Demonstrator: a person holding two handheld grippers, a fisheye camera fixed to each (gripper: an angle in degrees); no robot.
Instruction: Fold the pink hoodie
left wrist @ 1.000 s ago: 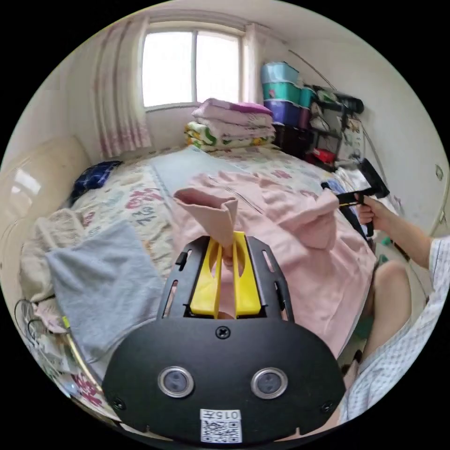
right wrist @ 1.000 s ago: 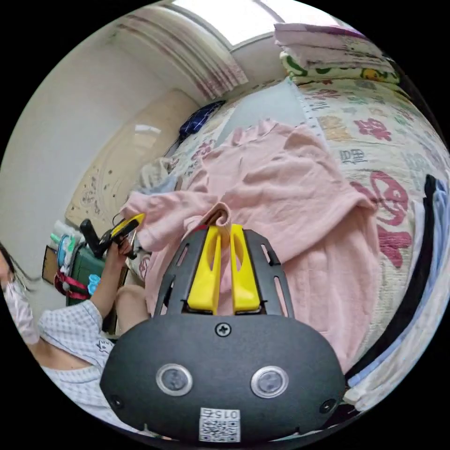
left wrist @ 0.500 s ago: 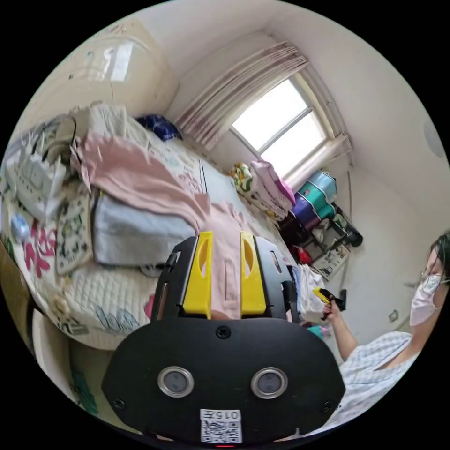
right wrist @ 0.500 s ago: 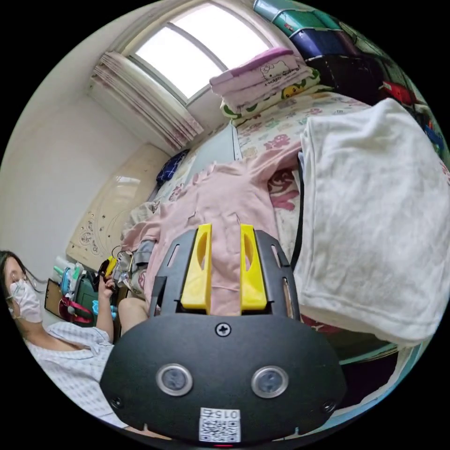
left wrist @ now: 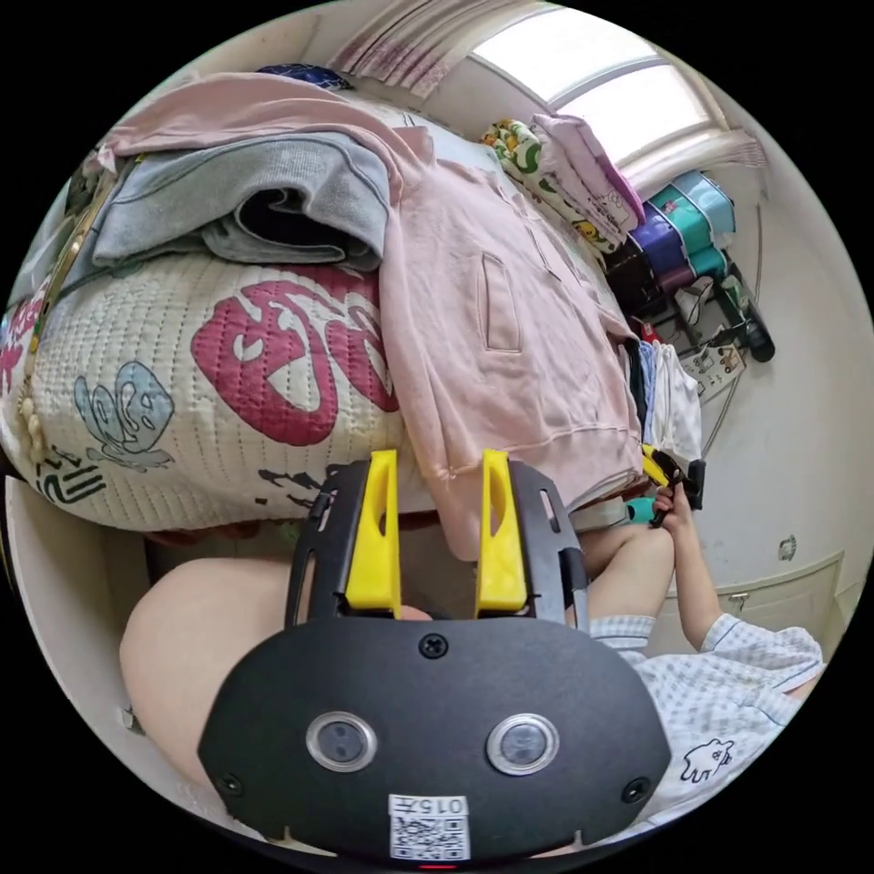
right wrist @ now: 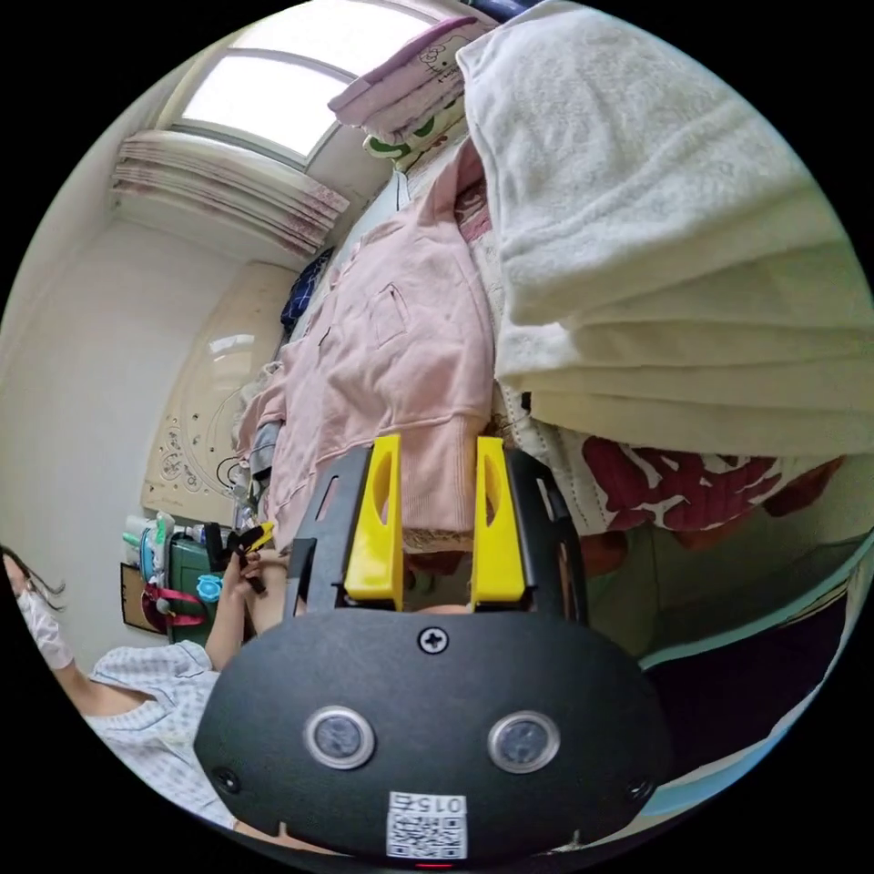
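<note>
The pink hoodie (left wrist: 510,346) lies spread front-up on the quilted bed (left wrist: 182,401), its ribbed hem hanging over the near edge. My left gripper (left wrist: 439,460) is open at one hem corner, which hangs between the wide-apart jaws. One sleeve (left wrist: 237,105) lies across a folded grey garment (left wrist: 246,196). In the right gripper view the hoodie (right wrist: 401,364) runs away from me, and my right gripper (right wrist: 438,443) is open with the other end of the hem between its jaws. Each gripper also shows small in the other's view, right gripper (left wrist: 669,473) and left gripper (right wrist: 241,546), both held in the person's hands.
A thick stack of folded white cloth (right wrist: 674,237) lies close beside the hoodie on the bed edge. Folded blankets (left wrist: 564,182) sit at the bed's far end under the window, with storage boxes (left wrist: 683,228) beyond. The person's knees are at the bed edge.
A second ago both grippers were shut on the pink sleeve cuffs. They let go, and both have come down, open, to the hem at the bed's near edge.
</note>
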